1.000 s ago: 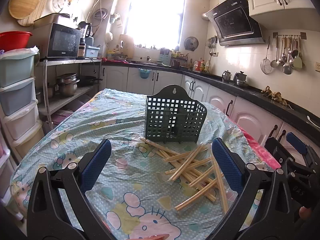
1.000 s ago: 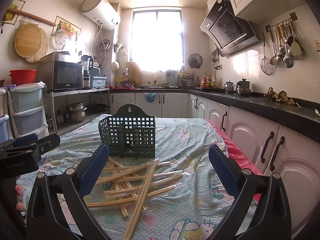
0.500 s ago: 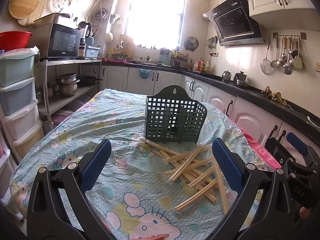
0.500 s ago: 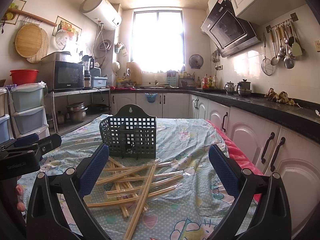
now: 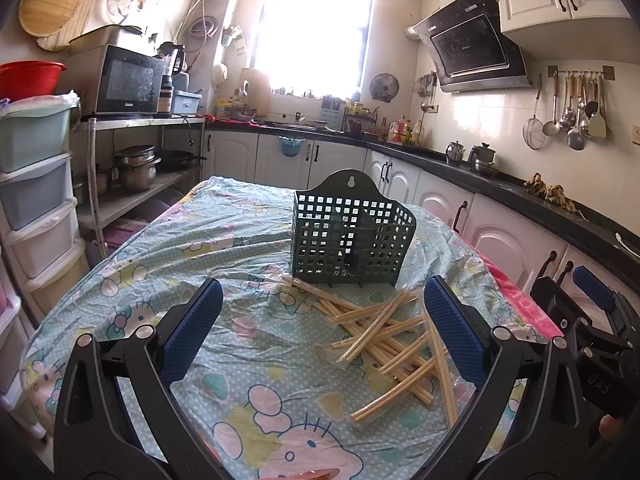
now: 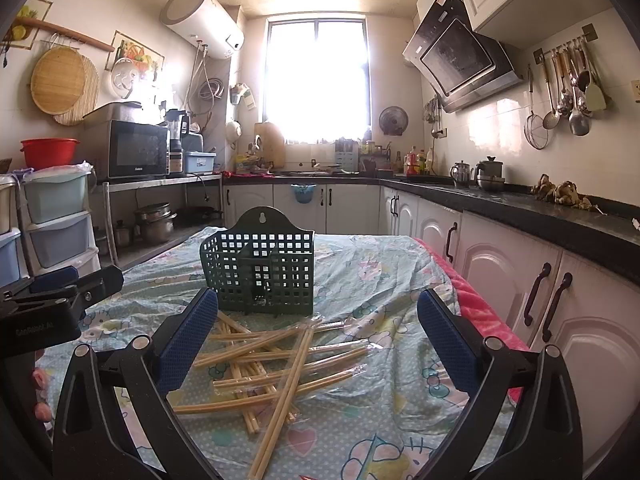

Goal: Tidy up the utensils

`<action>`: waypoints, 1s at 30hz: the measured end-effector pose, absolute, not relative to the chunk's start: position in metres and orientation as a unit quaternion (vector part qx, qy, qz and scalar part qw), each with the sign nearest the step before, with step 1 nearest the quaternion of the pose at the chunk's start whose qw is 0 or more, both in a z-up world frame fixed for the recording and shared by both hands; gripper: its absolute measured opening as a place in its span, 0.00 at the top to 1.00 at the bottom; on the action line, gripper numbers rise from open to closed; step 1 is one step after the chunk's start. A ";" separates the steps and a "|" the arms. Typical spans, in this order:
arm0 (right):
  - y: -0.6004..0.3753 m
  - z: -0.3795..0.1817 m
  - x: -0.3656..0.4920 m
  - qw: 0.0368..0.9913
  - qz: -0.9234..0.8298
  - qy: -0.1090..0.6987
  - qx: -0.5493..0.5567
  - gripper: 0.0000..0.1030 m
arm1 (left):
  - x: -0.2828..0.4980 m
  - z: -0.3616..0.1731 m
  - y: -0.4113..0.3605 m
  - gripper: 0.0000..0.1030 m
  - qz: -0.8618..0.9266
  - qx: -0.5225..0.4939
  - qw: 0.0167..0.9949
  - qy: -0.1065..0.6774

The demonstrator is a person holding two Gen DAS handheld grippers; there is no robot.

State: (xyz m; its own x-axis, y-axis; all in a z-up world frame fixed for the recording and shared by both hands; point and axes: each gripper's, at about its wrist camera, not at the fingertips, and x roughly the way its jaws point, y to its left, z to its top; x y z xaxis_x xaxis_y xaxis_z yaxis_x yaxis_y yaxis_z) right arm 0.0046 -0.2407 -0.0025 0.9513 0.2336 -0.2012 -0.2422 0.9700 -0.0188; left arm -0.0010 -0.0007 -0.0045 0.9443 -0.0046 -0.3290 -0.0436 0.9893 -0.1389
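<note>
Chopsticks (image 5: 384, 332): loose heap on tablecloth (image 5: 168, 256), before green basket (image 5: 352, 236). Left gripper (image 5: 324, 334) and right gripper (image 6: 318, 344): both spread wide, empty, held above the heap.

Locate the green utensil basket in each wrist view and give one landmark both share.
Left wrist view: the green utensil basket stands upright at centre, just beyond the loose chopsticks.
Right wrist view: left of centre, behind the same pile, above the left finger's tip.
Shared landmark: the bright window on the far wall.
</note>
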 end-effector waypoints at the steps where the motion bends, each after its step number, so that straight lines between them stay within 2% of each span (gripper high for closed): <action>1: -0.241 -0.002 0.005 0.987 0.121 0.100 -0.022 0.06 | -0.001 -0.004 0.000 0.10 0.010 -0.072 0.983 0.167; 17: -0.225 -0.003 0.024 0.971 0.181 0.149 -0.041 0.06 | 0.013 -0.009 0.012 0.10 0.010 -0.090 0.976 0.200; 30: -0.215 0.016 0.079 0.956 0.207 0.203 -0.051 0.06 | 0.054 -0.001 0.059 0.10 0.004 -0.158 0.956 0.247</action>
State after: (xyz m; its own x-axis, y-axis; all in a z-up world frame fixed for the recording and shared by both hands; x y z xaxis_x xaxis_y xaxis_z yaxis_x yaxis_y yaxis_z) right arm 0.0790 -0.2154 0.0158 0.8323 0.3747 -0.4086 -0.4162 0.9092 -0.0139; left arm 0.0540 0.0593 -0.0007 0.8782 -0.0697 -0.4733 -0.0866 0.9498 -0.3006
